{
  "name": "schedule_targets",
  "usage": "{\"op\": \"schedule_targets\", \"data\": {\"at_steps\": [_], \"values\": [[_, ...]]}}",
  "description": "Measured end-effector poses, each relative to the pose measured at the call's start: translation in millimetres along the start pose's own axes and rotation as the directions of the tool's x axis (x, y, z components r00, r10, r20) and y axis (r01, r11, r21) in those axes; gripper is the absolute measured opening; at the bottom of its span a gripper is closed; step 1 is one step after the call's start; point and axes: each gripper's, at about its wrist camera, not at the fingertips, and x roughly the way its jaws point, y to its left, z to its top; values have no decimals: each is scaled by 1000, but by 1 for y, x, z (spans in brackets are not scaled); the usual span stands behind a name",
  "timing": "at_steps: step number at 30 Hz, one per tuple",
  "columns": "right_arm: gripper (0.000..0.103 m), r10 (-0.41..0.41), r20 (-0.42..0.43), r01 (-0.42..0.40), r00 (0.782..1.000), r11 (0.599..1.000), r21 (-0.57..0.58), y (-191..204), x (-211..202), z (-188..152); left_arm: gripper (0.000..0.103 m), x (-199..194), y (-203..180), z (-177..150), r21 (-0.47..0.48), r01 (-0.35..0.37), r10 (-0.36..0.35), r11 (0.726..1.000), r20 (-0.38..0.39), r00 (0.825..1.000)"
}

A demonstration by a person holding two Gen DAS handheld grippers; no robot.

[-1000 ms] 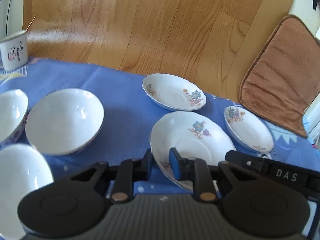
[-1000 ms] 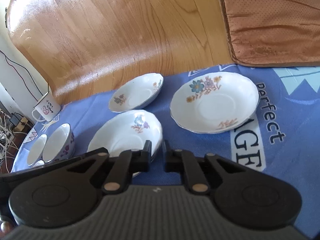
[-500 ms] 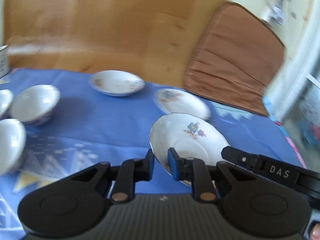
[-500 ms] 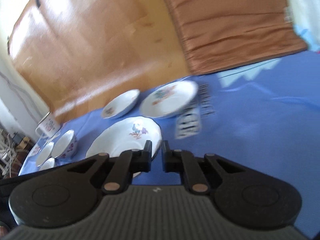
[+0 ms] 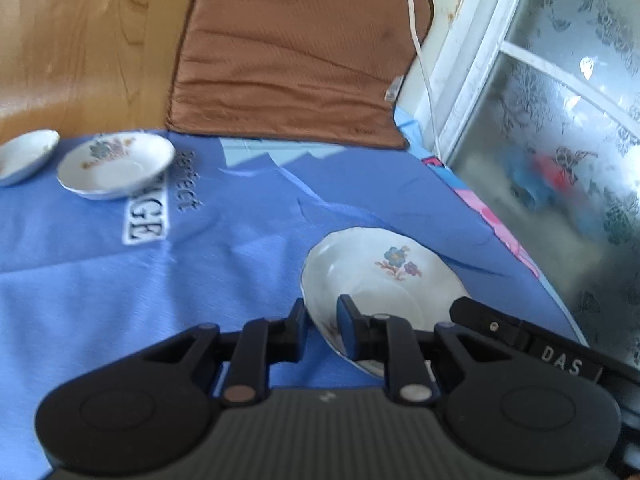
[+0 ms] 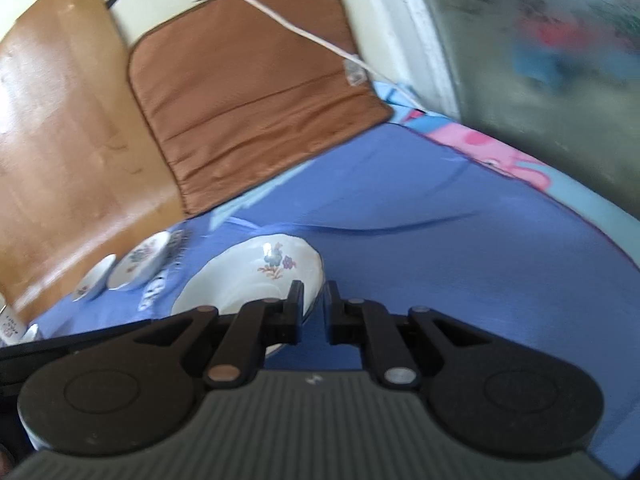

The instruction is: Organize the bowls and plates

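Note:
A white floral plate (image 5: 384,276) is held between both grippers above the blue tablecloth (image 5: 240,232). My left gripper (image 5: 322,316) is shut on its left rim. My right gripper (image 6: 312,304) is shut on its right rim; the plate also shows in the right wrist view (image 6: 256,276). Two more floral plates lie on the cloth at the far left: one near the printed lettering (image 5: 116,166) and one beyond it (image 5: 26,154). They also show small in the right wrist view (image 6: 140,258) (image 6: 94,278).
A brown cushion (image 5: 296,60) leans on the wooden board (image 5: 80,40) behind the table. A frosted glass window (image 5: 560,160) and a white cable (image 5: 420,52) stand at the right. A mug (image 6: 10,322) shows at the far left edge.
Both grippers have carried the plate to the right, from beside the bowls toward the window side of the table. The bowls have left the left wrist view.

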Motion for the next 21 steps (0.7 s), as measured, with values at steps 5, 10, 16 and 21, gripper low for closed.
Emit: {"op": "schedule_targets", "data": {"at_steps": [5,10,16,21], "values": [[18,-23,-2,23,1000,1000,-4,2,6,-7,28,0,-5,-4,36,-21,21,999,4,1000],[33,-49,134,54,990,998,-32,4,-19,-6,28,-36,7,4,45,-27,22,999,96,995],[33,70,174,-50,982,992,-118,33,-32,-5,28,-71,53,8,-1,-171,169,985,153,974],[33,205,39,-193,978,959,-208,80,-13,-22,28,-87,111,2,-96,-261,272,961,125,954]]}}
